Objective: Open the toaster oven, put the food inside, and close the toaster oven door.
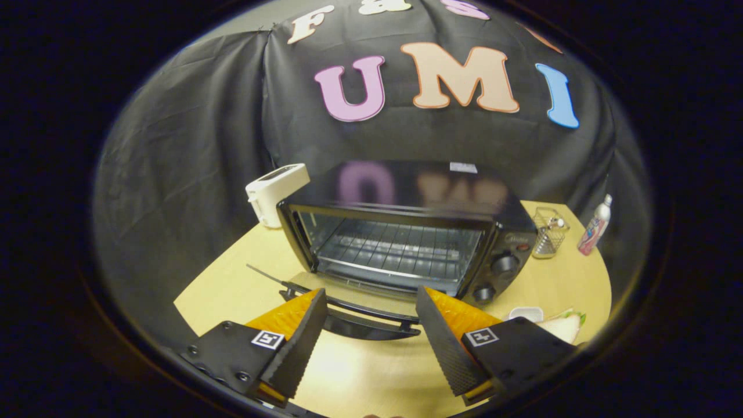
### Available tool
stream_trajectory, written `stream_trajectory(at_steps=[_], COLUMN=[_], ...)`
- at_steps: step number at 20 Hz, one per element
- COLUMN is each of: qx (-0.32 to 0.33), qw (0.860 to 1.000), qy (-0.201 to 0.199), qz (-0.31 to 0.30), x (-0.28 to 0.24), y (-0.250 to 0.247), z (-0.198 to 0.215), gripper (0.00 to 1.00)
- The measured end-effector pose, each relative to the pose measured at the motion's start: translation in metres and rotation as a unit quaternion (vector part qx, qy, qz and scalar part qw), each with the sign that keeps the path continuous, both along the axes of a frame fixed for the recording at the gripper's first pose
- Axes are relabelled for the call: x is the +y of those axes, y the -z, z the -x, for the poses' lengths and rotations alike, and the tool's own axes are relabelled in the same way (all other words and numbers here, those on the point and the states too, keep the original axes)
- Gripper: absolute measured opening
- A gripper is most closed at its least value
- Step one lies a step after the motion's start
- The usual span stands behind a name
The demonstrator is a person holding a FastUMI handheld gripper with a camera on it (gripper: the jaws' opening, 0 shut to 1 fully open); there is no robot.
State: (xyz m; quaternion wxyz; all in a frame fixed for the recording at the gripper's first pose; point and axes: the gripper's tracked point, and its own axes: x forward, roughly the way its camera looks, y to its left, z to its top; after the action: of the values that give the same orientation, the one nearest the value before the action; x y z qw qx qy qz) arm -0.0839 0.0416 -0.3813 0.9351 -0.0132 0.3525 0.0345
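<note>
A black toaster oven (406, 232) stands on the round wooden table (232, 284), its door (360, 316) folded down flat toward me. The wire rack (400, 247) inside is bare. The door's handle lies just ahead of my fingertips. My gripper (368, 307) is open, nothing between its fingers, held a little above the table in front of the door. A sandwich (563, 325) on a white plate (525, 313) sits to the right of the right finger, partly hidden behind it.
A white toaster (274, 194) stands behind the oven's left corner. Right of the oven are a wire basket (548, 232) and a white and pink bottle (595, 226). Black cloth walls surround the table.
</note>
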Motion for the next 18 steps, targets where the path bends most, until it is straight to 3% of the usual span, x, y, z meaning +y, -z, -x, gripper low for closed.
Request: stream_trajectory(at_steps=[10, 16, 18], qx=[0.059, 0.097, 0.083], qw=[0.998, 0.995, 0.996], qy=[-0.020, -0.005, -0.003], qz=[-0.012, -0.034, -0.036], x=[0.004, -0.006, -0.011], y=[0.056, 0.094, 0.095], z=[0.047, 0.059, 0.054], gripper=[0.98, 0.97, 0.93])
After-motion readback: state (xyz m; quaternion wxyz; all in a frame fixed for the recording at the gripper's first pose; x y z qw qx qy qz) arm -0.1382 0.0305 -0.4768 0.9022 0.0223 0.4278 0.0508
